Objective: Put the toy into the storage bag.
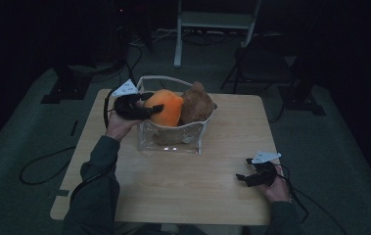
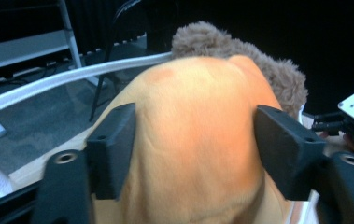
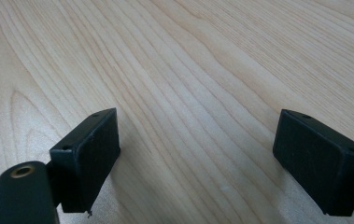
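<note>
Left gripper view: left gripper (image 2: 191,144) jaws apart either side of orange plush toy (image 2: 193,140), pads right by its flanks, can't tell if touching. Toy sits in clear basket (image 1: 173,139) w/ brown plush toy (image 1: 197,104) beside it. Right gripper (image 3: 198,158) wide apart, nothing between, over wooden table (image 1: 232,142) near right edge.
</note>
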The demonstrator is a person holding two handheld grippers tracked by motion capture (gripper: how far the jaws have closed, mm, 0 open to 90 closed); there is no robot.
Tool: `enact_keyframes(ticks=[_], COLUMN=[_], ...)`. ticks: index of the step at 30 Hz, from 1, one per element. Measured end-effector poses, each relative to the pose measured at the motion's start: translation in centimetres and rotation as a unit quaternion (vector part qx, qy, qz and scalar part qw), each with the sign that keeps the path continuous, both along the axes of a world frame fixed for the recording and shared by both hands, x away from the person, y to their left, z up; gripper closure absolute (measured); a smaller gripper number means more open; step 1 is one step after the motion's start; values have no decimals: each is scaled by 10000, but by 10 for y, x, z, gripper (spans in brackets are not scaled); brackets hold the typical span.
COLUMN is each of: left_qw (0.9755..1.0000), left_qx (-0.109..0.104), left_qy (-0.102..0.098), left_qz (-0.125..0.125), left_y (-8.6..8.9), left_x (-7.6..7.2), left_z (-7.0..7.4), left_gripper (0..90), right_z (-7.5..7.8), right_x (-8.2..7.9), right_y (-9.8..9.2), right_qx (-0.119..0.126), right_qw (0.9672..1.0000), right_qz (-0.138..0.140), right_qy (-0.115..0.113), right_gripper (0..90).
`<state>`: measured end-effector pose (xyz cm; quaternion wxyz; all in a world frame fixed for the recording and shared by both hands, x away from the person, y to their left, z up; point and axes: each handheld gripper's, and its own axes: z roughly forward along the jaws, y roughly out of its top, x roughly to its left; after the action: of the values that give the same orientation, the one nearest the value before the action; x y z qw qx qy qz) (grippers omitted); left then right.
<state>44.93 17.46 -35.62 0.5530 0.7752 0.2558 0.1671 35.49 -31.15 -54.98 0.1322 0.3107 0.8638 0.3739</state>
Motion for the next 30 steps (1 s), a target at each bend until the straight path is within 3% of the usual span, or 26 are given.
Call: enact_keyframes(ticks=[3,5,7,9,11,16,21,23,25,30], left_qw=[9999,10000,9999,9989,9978,9976,9947,9946,9963,9976], left_qx=[-117,-59,118,462,638,680,1026,1026,853,671], left_qy=[-18,-3,46,94,141,140,110,127,131,81], left_qz=[-20,-29,-117,-78,-103,-76,41,64,40,138], left_y=[-1,-5,-12,-21,-26,-25,-23,-20,-14,-3], left_x=[1,2,4,5,5,4,1,-1,-2,-7], left_z=[3,4,4,1,-3,-8,-7,-10,-11,-11], left_gripper=[302,308,348,459,526,618,669,674,678,681], right_z=[0,0,0,0,0,0,0,0,0,0], right_x=[0,0,0,0,0,0,0,0,0,0], right_y=[0,0,0,0,0,0,0,0,0,0], right_qx=[1,1,0,2,2,6,4,1,1,1], right_qw=[10000,10000,10000,10000,10000,10000,10000,10000,10000,10000], right_qz=[0,0,1,1,2,1,0,1,0,1], right_qy=[-1,-2,-1,-2,2,3,1,-2,-1,-5], right_gripper=[140,140,140,140,140,140,140,140,140,140])
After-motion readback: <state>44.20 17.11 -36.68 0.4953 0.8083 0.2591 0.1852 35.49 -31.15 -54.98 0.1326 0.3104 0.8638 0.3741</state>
